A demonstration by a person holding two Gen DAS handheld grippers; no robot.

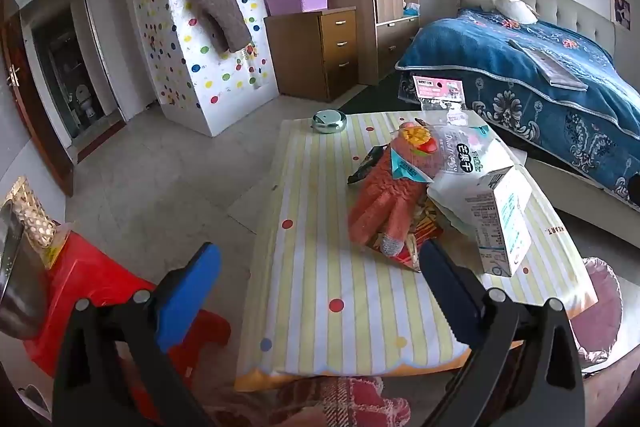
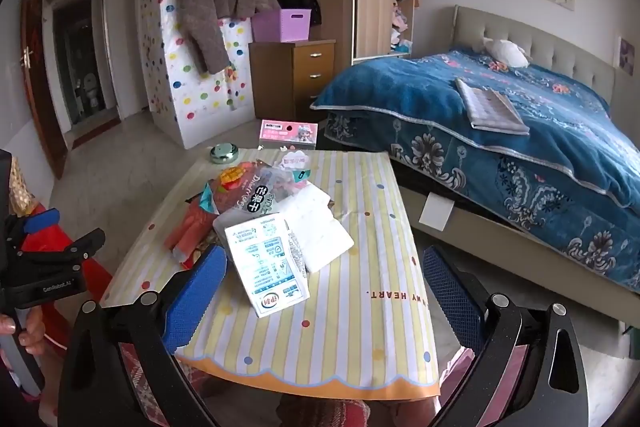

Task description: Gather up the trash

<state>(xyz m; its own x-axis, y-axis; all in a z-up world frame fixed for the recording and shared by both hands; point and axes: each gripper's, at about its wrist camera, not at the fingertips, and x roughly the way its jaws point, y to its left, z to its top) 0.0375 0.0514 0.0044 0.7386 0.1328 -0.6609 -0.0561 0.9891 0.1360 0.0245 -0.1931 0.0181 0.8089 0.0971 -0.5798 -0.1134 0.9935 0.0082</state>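
Trash pile: loose packaging heaped mid-table on the striped tablecloth (image 2: 352,307), toward its left half as seen from the right wrist.
Milk carton (image 2: 266,265): flattened, white and teal; nearest piece to both cameras. Long axis runs roughly away from the right gripper, slightly slanted.
Mango snack bag (image 2: 250,193): behind the carton, partly overlapping the orange glove (image 1: 384,203).
White paper (image 2: 320,231): beside the carton on its right, touching it.
Red wrapper (image 1: 416,241): under the glove's fingers, mostly hidden.
Right gripper (image 2: 320,287): jaws wide apart, nothing held; carton lies directly ahead, between the finger lines, closer to the left pad.
Left gripper (image 1: 320,267): jaws wide apart, empty; glove and wrapper lie ahead and to the right, near its right pad.
Nearer arm, judged: right for the carton, left for the wrapper and glove side.
Bin: pink-lined bin (image 1: 600,307) seems to sit by the table's right edge; identification uncertain.
Grasp note, judged: carton is flat, so jaws would need to close across its short width at an edge.
Non-trash, judged: glove, round tin (image 1: 329,121).
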